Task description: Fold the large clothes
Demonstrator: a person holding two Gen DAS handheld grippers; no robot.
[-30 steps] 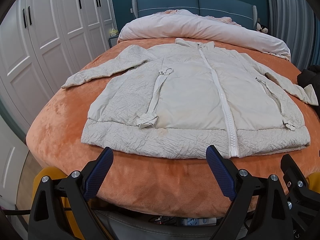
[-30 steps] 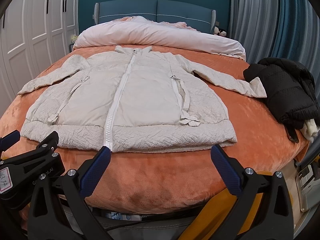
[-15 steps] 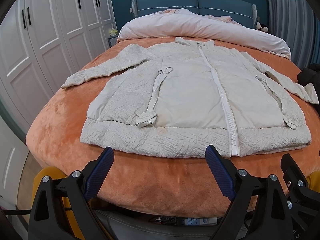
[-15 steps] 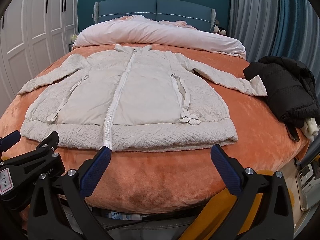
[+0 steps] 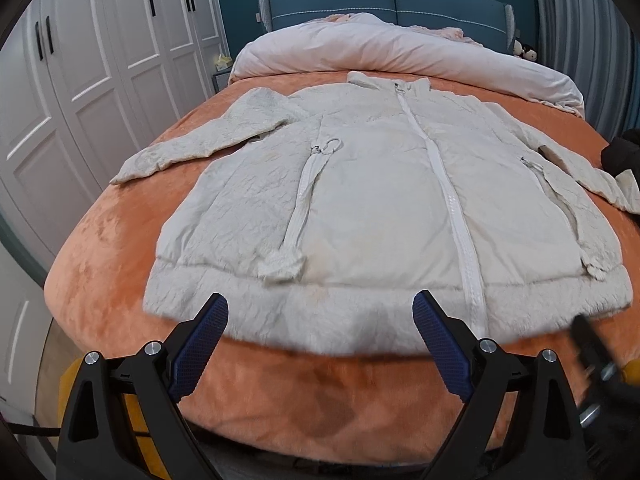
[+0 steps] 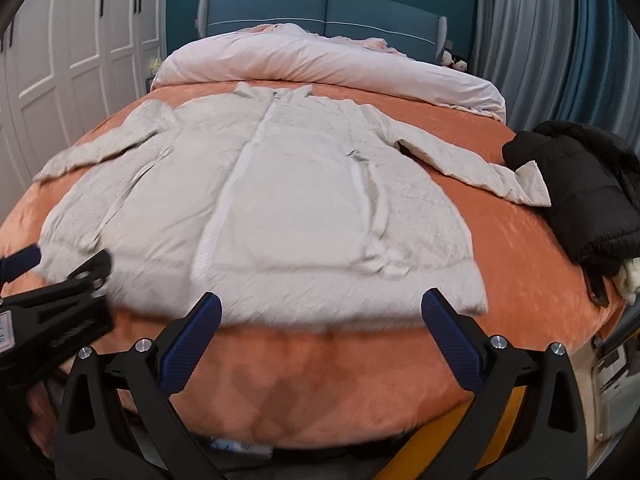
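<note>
On bed: one cream quilted zip-front jacket (image 5: 384, 208) is lying flat, front up, sleeves spread, on the orange plush blanket (image 5: 120, 256).
Left gripper (image 5: 320, 344): jaws are standing wide, empty, hovering just short of the jacket hem.
Right gripper (image 6: 320, 340): jaws are gaping wide, empty, at the same hem.
Count: two grippers; one jacket; one black puffer coat (image 6: 580, 192) is touching the right cuff.

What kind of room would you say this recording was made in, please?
Most likely a bedroom: a bed with an orange blanket, a rolled pale duvet against a blue upholstered headboard, and tall white wardrobe doors alongside. A cream jacket lies spread on the bed.
</note>
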